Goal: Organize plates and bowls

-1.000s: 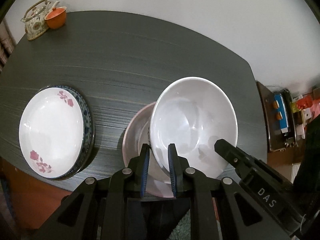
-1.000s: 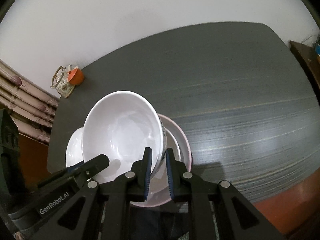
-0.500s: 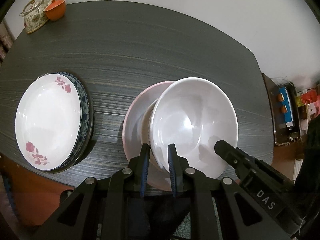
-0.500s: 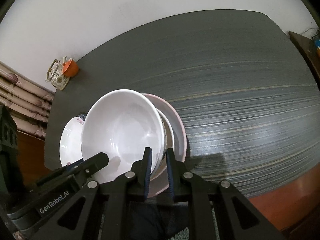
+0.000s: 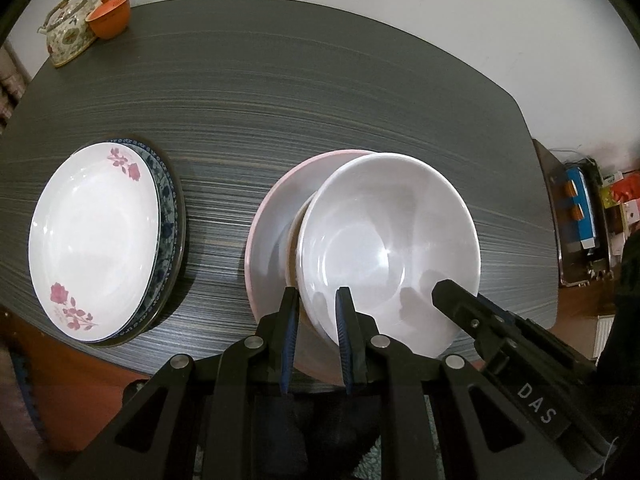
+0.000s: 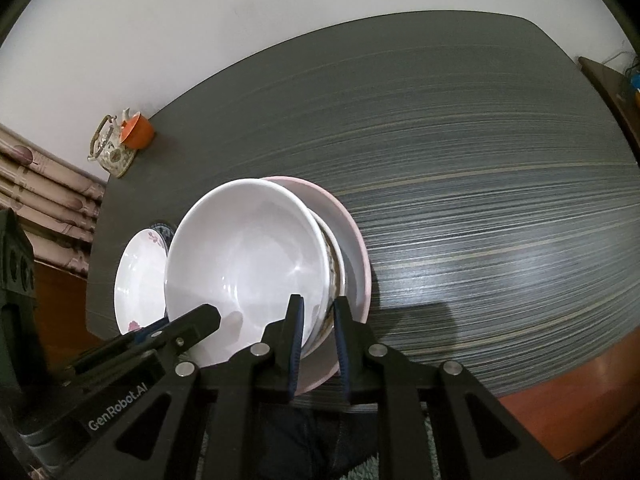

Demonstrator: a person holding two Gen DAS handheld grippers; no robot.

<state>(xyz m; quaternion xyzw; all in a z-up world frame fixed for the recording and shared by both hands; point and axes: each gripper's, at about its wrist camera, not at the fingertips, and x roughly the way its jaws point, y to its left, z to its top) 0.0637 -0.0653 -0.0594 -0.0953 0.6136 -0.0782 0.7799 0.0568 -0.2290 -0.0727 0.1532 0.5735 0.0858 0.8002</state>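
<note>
Both grippers had brought the white bowl lower since a moment before, so it now sat in the stack on the pink plate, and more of that plate showed past the bowl's rim. The left gripper pinched the near rim of the white bowl, with one finger inside and one outside. The right gripper pinched the same bowl on its other side, in the same way. In the right wrist view a second bowl with a patterned side peeked out under the white one, and both sat in the pink plate, low in the middle of the frame. I could not tell if the white bowl was fully down or still a little tipped.

At the left of the left wrist view lay a white plate with red flowers, on top of a blue patterned plate. These two were well apart from the pink plate. All of it stood on a dark striped table. In the upper left corner of that view, a flowered teapot stood just beside a small orange cup.
</note>
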